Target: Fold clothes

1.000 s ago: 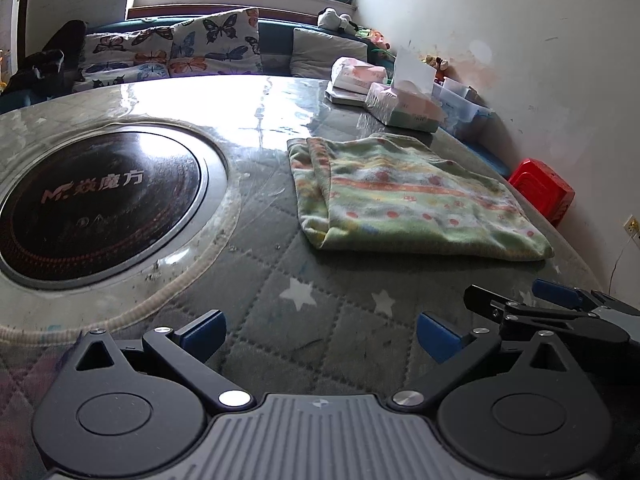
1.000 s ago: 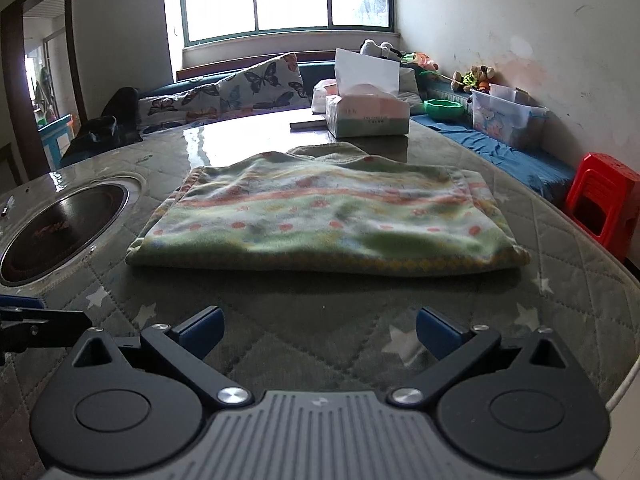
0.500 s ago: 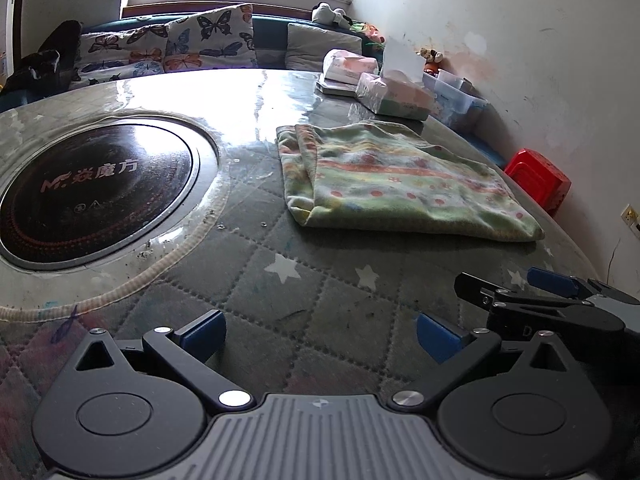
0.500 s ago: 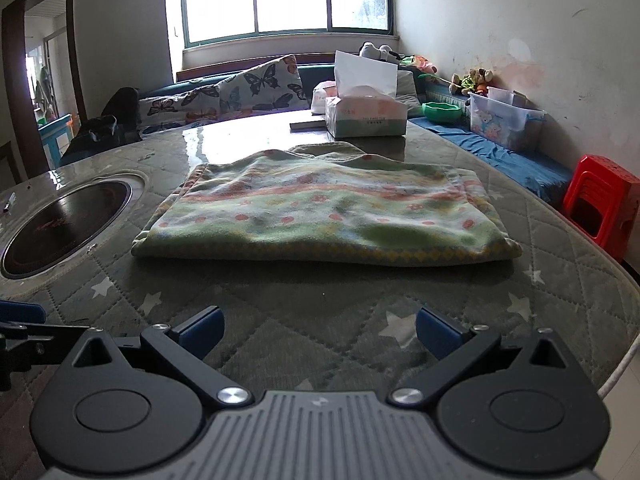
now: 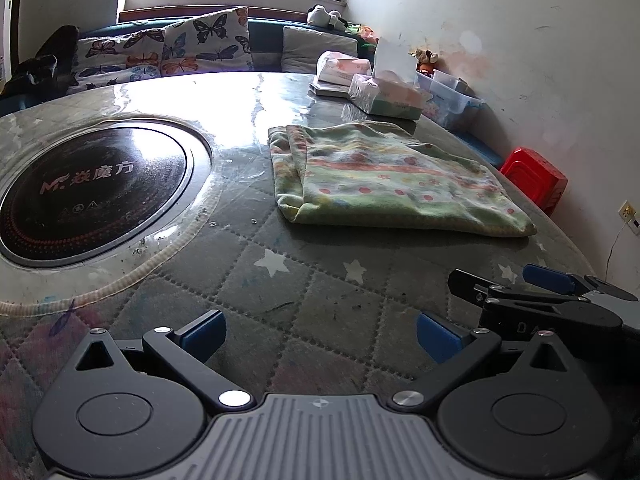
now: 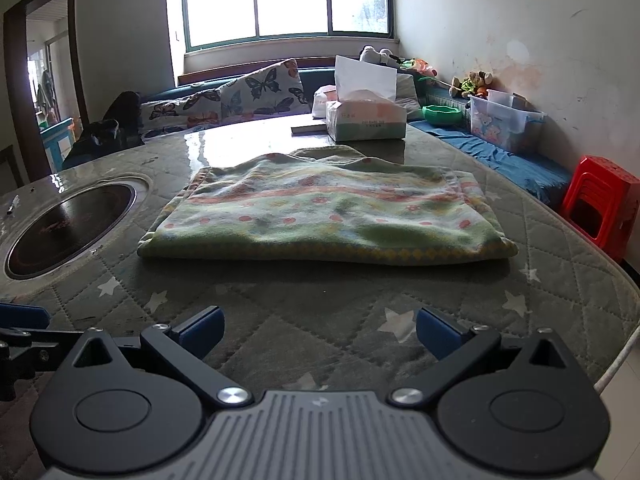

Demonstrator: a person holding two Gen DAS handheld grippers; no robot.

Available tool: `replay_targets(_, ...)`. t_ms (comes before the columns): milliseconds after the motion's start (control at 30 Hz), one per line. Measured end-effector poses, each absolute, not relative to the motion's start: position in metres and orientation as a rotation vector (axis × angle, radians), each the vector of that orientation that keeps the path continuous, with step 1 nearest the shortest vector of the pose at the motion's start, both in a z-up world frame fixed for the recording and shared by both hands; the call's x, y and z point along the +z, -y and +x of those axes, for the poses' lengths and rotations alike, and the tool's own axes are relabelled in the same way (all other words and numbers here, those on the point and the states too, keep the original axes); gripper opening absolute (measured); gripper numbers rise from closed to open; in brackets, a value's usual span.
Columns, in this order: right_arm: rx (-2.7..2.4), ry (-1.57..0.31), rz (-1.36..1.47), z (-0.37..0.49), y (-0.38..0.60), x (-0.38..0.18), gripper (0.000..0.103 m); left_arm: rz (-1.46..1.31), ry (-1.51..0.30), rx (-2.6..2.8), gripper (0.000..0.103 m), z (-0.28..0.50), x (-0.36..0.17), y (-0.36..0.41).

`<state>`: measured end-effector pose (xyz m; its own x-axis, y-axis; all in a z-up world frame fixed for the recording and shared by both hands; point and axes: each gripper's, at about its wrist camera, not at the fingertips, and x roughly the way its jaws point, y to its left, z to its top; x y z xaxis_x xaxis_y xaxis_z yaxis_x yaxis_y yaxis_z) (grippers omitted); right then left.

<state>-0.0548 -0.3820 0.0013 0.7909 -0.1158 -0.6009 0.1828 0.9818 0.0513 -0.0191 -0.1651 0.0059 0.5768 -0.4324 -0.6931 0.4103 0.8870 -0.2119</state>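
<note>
A folded green garment (image 6: 326, 216) with pink and orange stripes and small red dots lies flat on the round table (image 6: 560, 264), toward its right edge, folded into a neat rectangle with its long folded edge facing the grippers. Nothing touches it. The table is covered by a grey quilted cloth (image 5: 280, 304) printed with white stars. A round black induction cooktop (image 5: 86, 188) is set into the table left of the garment, well apart from it. Beyond the garment, near the far edge, stands a tissue box (image 6: 365, 120) with a white tissue sticking up.

The left gripper (image 5: 318, 334) hovers over the near part of the table, its blue-padded jaws spread wide and holding nothing. The right gripper (image 6: 320, 330) sits just to its right, also near the table's near edge, jaws likewise wide apart and empty. A red plastic stool (image 6: 600, 204) stands on the floor past the right edge.
</note>
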Motion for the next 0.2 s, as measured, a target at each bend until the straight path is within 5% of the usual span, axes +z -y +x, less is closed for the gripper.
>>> replay_targets(200, -0.154, -0.638, 0.106, -0.0561, 0.3796, 0.0022, 0.103, -0.031, -0.813, -0.488, 0.103, -0.0212, 0.0069, 0.1632)
